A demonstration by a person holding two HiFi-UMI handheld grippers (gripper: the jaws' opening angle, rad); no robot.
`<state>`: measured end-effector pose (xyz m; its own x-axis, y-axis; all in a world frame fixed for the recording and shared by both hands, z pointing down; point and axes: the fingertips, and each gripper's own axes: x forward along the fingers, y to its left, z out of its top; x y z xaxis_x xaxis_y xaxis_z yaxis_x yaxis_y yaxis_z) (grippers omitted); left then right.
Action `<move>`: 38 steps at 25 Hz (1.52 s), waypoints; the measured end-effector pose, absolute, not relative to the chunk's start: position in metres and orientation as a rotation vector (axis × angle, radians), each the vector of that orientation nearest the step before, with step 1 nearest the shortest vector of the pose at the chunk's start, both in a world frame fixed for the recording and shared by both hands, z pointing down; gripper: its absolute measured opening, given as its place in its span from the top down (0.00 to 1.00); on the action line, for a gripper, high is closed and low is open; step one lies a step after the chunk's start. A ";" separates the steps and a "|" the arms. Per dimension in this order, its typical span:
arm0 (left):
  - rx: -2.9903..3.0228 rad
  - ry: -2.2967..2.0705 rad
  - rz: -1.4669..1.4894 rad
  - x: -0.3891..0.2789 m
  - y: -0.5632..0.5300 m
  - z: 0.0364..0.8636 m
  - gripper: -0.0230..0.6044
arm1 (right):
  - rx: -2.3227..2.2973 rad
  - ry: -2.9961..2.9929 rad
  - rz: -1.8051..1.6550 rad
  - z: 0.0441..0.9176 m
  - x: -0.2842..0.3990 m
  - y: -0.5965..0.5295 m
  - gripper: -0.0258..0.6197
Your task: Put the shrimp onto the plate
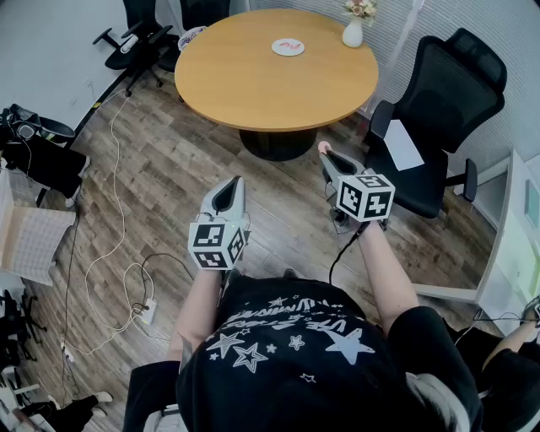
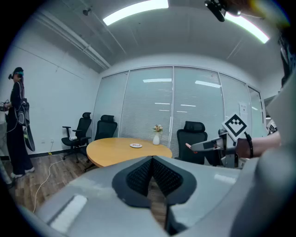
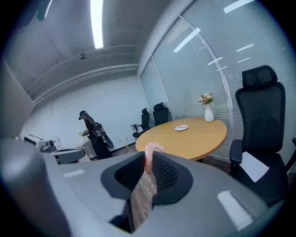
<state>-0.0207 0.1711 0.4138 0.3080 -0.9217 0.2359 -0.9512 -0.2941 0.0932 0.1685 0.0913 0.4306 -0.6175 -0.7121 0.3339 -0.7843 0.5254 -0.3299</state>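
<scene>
A pink shrimp is pinched between the jaws of my right gripper, which is shut on it; the shrimp's tip pokes out past the jaws in the head view. My right gripper hangs in the air short of the round wooden table. A white plate with something red on it lies on the table's far side. It shows small as the plate and the plate in both gripper views. My left gripper is shut with nothing in it, above the wooden floor.
A white vase with flowers stands at the table's far right. A black office chair with a paper on its seat is just right of my right gripper. More chairs stand at the far left. Cables trail over the floor. A person stands across the room.
</scene>
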 end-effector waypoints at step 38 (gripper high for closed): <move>2.185 -1.710 0.142 -0.056 0.159 0.454 0.96 | 1.233 -2.545 0.709 0.464 0.156 0.091 0.87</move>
<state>-0.0562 0.1595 0.4538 0.2619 -0.9184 0.2964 -0.9547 -0.2017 0.2187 0.1564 0.0907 0.4638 -0.6216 -0.6744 0.3985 -0.7833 0.5303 -0.3245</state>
